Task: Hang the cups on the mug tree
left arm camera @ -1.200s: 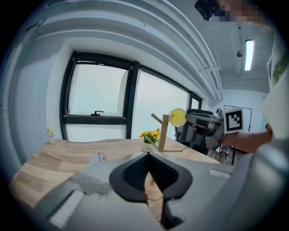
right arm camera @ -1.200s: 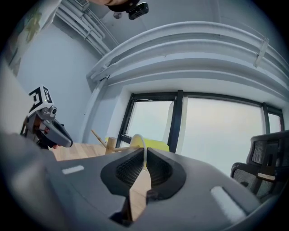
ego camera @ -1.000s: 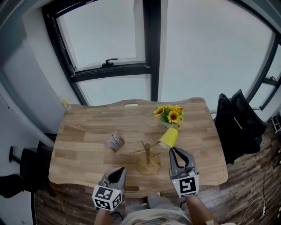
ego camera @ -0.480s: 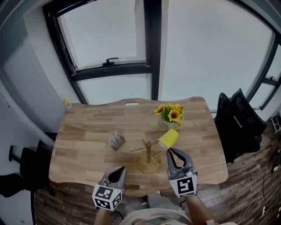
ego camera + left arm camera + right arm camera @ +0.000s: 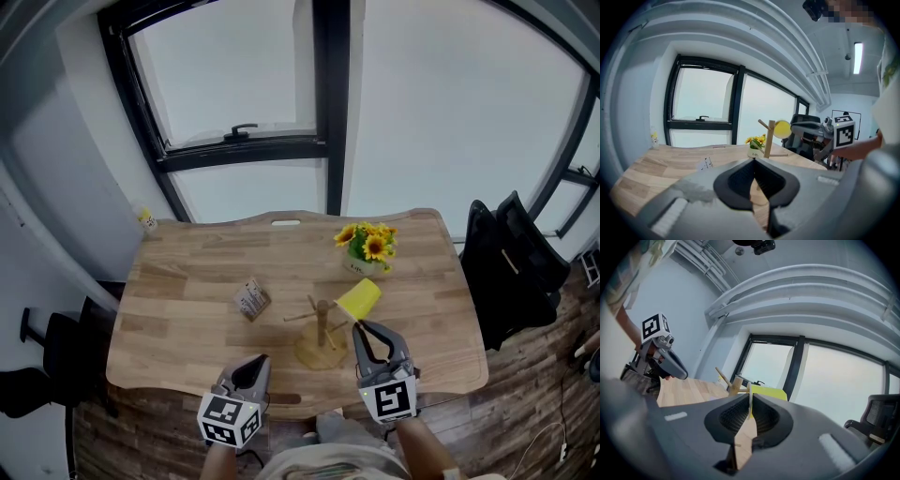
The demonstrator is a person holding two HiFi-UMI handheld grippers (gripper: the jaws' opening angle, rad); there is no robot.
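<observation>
The right gripper [image 5: 360, 324] pinched the yellow cup [image 5: 358, 298] at the mug tree's [image 5: 322, 330] one o'clock; the left gripper [image 5: 254, 362] sat closed, empty. A pot [image 5: 360, 268] held sunflowers [image 5: 367, 243] on the wooden table [image 5: 187, 300].

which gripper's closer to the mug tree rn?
Right. The right gripper holds the yellow cup just right of the mug tree; the left gripper sits back by the table near edge.

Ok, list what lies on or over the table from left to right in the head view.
small bottle → paper card → mug tree → yellow cup. The sunflowers overlap the cup, so they are left out.
</observation>
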